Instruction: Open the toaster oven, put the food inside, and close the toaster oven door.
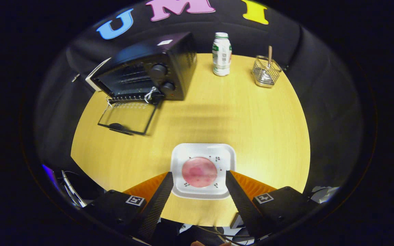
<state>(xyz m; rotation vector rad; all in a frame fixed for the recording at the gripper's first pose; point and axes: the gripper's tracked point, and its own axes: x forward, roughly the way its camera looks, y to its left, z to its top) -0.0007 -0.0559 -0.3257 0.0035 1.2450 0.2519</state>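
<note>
Gripper view, gripper (199,176) open, straddling food (199,172)

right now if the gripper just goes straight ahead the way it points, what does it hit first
Most likely the white plate with the pink food on it. The gripper has its jaws open, one on each side of the plate, so it would meet that well before the toaster oven, though height above the plate is unclear.
</note>
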